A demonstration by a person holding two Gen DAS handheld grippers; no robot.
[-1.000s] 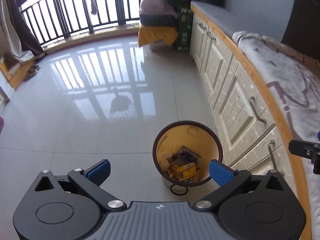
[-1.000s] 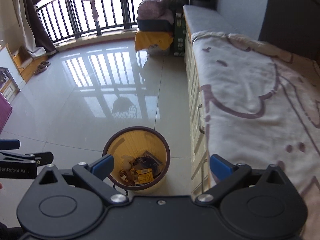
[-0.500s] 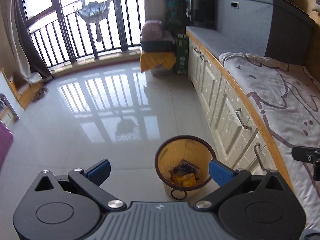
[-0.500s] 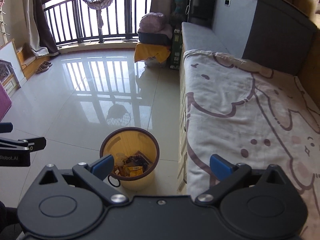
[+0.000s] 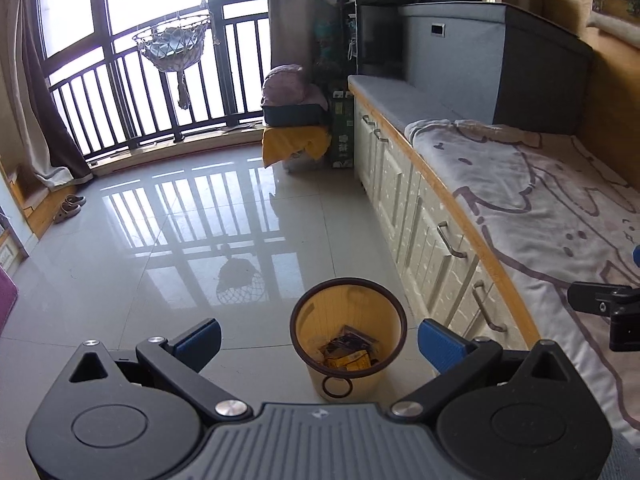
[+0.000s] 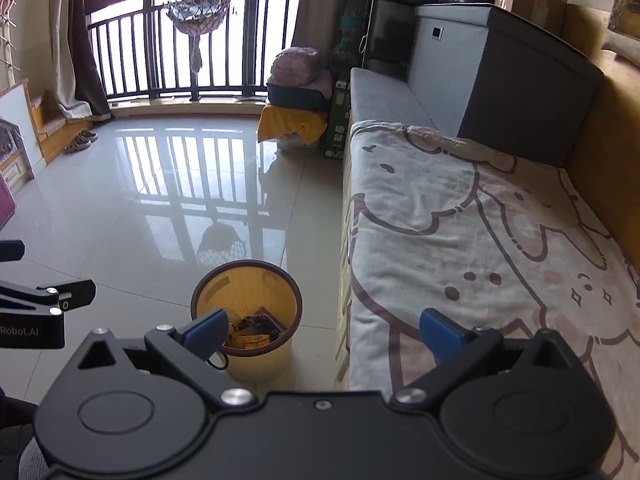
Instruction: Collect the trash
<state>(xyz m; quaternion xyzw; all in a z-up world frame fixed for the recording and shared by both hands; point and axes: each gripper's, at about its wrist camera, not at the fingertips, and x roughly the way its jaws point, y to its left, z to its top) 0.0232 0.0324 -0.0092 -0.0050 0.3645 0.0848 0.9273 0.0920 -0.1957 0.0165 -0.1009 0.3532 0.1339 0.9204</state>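
Observation:
A yellow waste bin (image 5: pixel 384 320) with a dark brown rim stands on the tiled floor beside the bench cabinet; yellow and dark wrappers (image 5: pixel 349 354) lie at its bottom. In the right wrist view the same bin (image 6: pixel 276 356) sits low and left of centre, with trash (image 6: pixel 253 330) inside. My left gripper (image 5: pixel 319 342) hangs high above the bin, open and empty. My right gripper (image 6: pixel 324 330) is open and empty too, over the bench edge beside the bin. Each gripper shows at the edge of the other's view.
A bench with a cartoon-print blanket (image 6: pixel 460 216) and white drawers (image 5: pixel 436 240) runs along the right. A grey storage box (image 5: pixel 492 56) stands at the back. A yellow-draped stool with bags (image 5: pixel 296 136) sits near the balcony railing (image 5: pixel 160 92). Glossy floor (image 5: pixel 168 240) spreads left.
Both grippers have risen and tilted up, so the bin looks smaller and lower in each view and more of the room's far end shows. Both stayed open.

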